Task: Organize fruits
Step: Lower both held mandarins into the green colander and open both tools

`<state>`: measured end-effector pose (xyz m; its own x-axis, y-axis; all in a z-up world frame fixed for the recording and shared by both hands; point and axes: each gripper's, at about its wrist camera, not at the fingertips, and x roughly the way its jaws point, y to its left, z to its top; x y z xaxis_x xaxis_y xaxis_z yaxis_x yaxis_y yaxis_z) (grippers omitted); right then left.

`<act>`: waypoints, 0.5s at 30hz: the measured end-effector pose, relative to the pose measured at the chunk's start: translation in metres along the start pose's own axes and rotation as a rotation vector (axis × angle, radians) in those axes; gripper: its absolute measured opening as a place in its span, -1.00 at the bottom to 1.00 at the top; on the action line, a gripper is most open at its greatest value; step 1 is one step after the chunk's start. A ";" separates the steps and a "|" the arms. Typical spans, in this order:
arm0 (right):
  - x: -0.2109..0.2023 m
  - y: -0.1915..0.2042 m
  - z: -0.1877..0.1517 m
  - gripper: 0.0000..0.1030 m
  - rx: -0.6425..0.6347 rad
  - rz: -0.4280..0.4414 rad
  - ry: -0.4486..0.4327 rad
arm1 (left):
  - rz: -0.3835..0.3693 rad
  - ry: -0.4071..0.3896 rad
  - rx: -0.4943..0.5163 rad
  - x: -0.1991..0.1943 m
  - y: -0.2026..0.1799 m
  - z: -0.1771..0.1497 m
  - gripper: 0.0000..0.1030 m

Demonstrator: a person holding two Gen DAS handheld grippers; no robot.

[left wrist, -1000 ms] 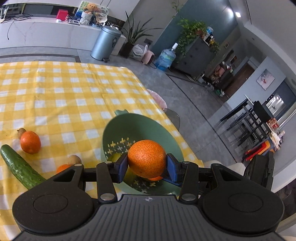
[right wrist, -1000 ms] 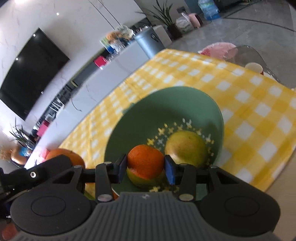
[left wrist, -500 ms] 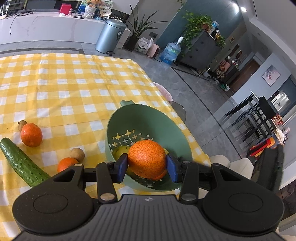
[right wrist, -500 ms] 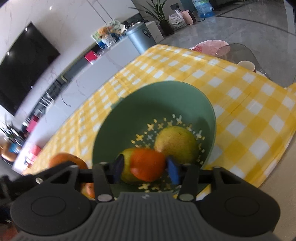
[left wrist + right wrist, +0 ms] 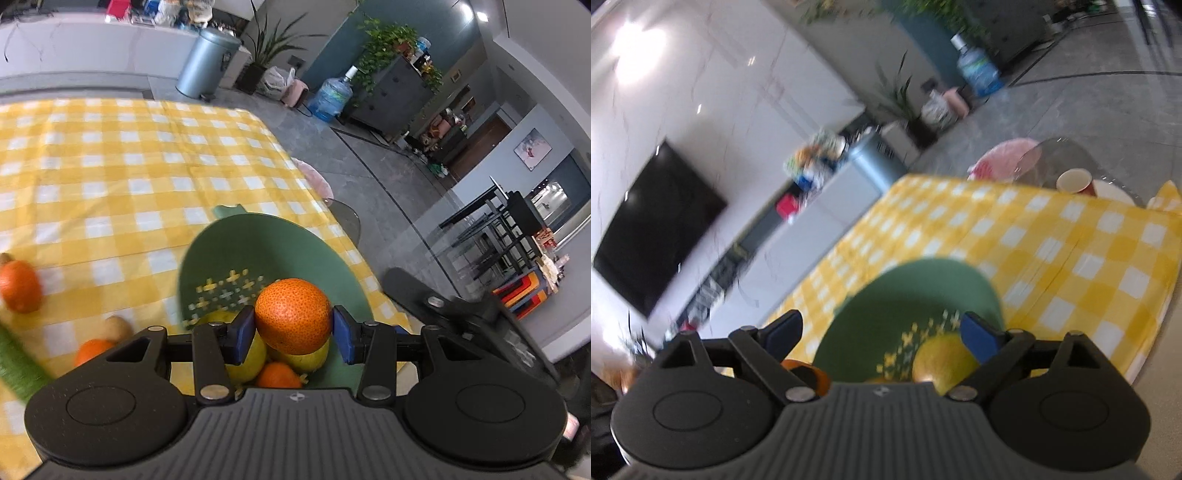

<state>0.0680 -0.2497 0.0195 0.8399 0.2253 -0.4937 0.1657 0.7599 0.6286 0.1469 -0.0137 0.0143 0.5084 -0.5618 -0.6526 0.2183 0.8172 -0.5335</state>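
The left gripper is gripping an orange between its blue pads, just above the green colander, which is already holding two yellow-green fruits and a small orange one. The right gripper is opening its jaws wide, w/ nothing between them. To do this well: lower the orange to the free far side of the colander, not on top of the pile, then release slowly so it is not rolling out.
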 end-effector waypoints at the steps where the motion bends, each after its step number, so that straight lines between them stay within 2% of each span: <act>1: -0.001 -0.002 0.001 0.74 0.011 -0.001 -0.014 | 0.003 0.019 -0.007 0.009 0.000 0.002 -0.02; 6: 0.003 -0.012 0.006 0.77 0.059 0.049 0.005 | 0.042 0.068 -0.024 0.043 0.003 0.008 -0.02; 15: 0.008 -0.019 0.007 0.77 0.061 0.046 0.016 | 0.126 0.116 0.016 0.070 -0.002 0.013 -0.02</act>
<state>0.0754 -0.2663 0.0076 0.8390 0.2694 -0.4727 0.1588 0.7097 0.6864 0.1929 -0.0530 -0.0229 0.4331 -0.4652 -0.7720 0.1723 0.8835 -0.4357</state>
